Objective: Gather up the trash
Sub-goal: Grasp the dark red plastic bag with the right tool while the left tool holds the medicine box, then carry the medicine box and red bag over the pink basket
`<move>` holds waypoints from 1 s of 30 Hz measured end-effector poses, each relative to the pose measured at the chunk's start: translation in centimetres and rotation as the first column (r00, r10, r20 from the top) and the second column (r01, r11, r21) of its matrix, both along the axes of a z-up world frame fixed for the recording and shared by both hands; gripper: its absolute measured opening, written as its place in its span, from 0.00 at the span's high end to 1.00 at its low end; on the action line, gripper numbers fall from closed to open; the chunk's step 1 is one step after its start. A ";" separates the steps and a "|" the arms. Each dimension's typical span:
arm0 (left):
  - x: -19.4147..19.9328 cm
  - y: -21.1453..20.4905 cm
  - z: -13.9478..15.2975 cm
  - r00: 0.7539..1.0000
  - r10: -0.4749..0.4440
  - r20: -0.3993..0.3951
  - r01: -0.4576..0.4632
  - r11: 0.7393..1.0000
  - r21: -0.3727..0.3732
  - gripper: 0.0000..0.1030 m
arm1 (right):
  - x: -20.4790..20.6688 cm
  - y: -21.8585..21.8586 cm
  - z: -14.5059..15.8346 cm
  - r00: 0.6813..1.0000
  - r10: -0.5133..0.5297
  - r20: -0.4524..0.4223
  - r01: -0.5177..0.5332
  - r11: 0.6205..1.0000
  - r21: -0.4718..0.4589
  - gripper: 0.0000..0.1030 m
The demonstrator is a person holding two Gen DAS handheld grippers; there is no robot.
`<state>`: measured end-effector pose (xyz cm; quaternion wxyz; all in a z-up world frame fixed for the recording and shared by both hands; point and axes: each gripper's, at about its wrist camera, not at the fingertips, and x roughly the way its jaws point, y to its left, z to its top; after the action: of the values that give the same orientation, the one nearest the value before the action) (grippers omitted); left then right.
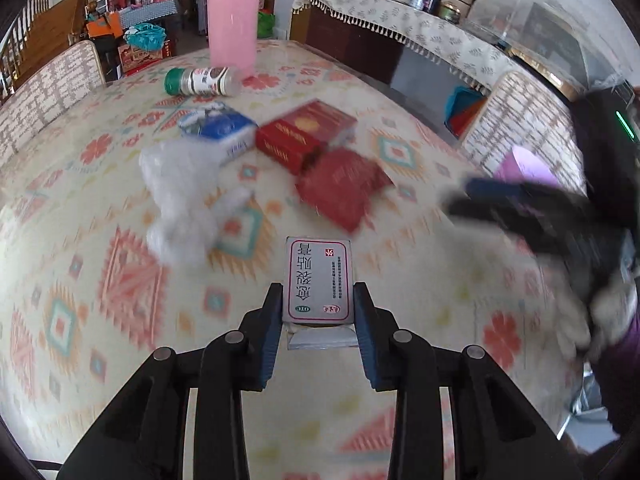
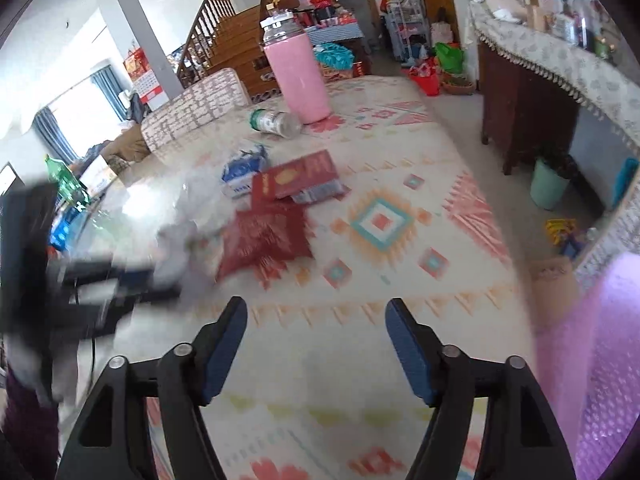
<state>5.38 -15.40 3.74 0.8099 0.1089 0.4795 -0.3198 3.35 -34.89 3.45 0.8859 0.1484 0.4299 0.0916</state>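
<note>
My left gripper is shut on a small white medicine box with red print, held above the patterned tablecloth. On the table lie a red packet, a red carton, a blue and white carton, crumpled clear plastic and a fallen green-capped bottle. My right gripper is open and empty above the table, short of the red packet and red carton. It shows blurred at the right of the left wrist view.
A tall pink flask stands at the table's far end. A purple bag or bin is at the right beside the table. Chairs flank the table. A draped sideboard and a green bucket stand to the right.
</note>
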 end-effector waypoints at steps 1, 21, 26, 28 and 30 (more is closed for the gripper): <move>-0.8 0.3 -0.1 1.000 0.002 0.003 -0.002 1.000 0.010 0.68 | 0.9 0.2 -0.2 1.000 0.005 -0.012 -0.005 1.000 0.027 0.25; -3.3 0.8 -2.5 0.994 0.065 0.086 -0.072 0.994 0.077 0.39 | 6.7 5.7 -2.0 0.999 -0.005 -0.049 0.000 0.995 -0.097 0.35; -3.1 0.9 -2.5 0.989 0.123 0.079 -0.129 0.989 0.079 0.67 | 4.9 5.3 -1.7 0.999 0.002 -0.046 -0.006 0.996 -0.089 0.49; -3.4 1.5 -1.9 0.987 0.143 0.069 -0.146 0.988 0.042 0.68 | 4.0 5.1 -1.5 0.999 0.000 -0.041 -0.004 0.996 -0.092 0.52; -4.0 1.9 -1.4 0.984 0.159 0.084 -0.162 0.986 0.028 0.68 | 2.6 4.6 -1.3 0.999 -0.003 -0.032 0.000 0.996 -0.087 0.52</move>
<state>1.42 -13.54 2.39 0.8500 0.0969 0.4586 -0.2403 6.00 -30.27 2.11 0.8844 0.1116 0.4477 0.0698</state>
